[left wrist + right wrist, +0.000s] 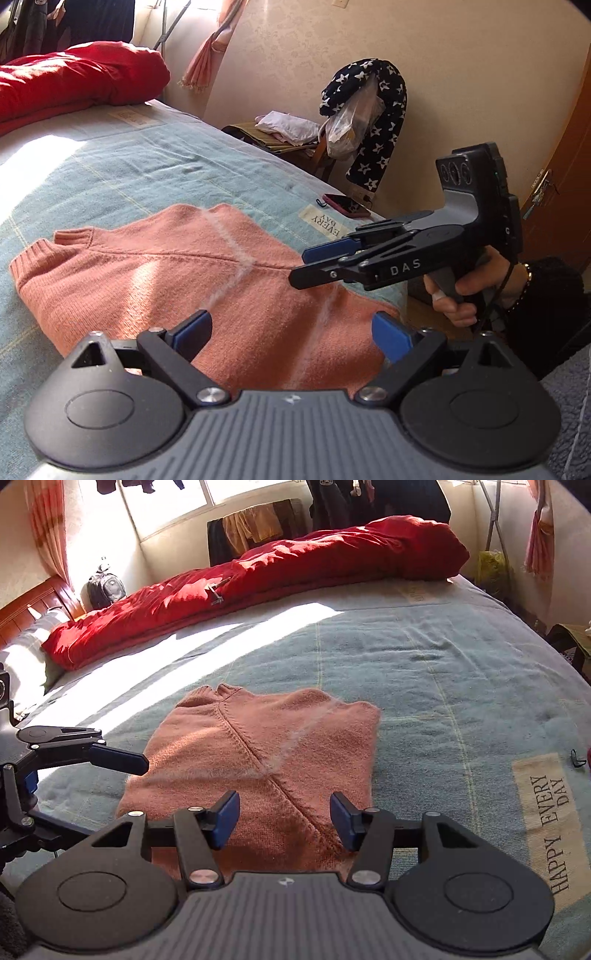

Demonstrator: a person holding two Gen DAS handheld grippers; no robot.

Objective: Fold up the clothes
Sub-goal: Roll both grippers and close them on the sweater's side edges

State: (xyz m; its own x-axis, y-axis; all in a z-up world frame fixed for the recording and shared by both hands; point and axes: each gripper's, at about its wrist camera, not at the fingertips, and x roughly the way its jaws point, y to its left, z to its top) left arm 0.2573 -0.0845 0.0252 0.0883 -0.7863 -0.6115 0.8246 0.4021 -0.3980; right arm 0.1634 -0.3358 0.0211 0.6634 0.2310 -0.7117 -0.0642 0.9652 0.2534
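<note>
Now, sweater: the pink knit sweater (266, 764) lies folded flat on the bed (443, 672), in the centre of my right wrist view and the lower middle of my left wrist view; its ribbed collar sits at the upper left of the garment in both.
Left tongs: my left tongs (291, 334) stand released at the bottom of their own view, blue pads spread apart over the near edge of the sweater with nothing between them; they also enter at the left edge of the right wrist view.
Right tongs: my right tongs (282, 821) are released too, pads parted above the sweater's near part and gripping nothing. In the left wrist view they reach in from the right, held by my hand (458, 291), tips over the sweater's right side.
Bed: a pale blue cover with a printed label (546, 834) at the lower right of the right wrist view.
Quilt: a red quilt (258, 587) lies bundled across the upper middle, well apart from the sweater.
Phone: a dark phone (347, 205) rests near the bed's edge, right of centre in the left wrist view.
</note>
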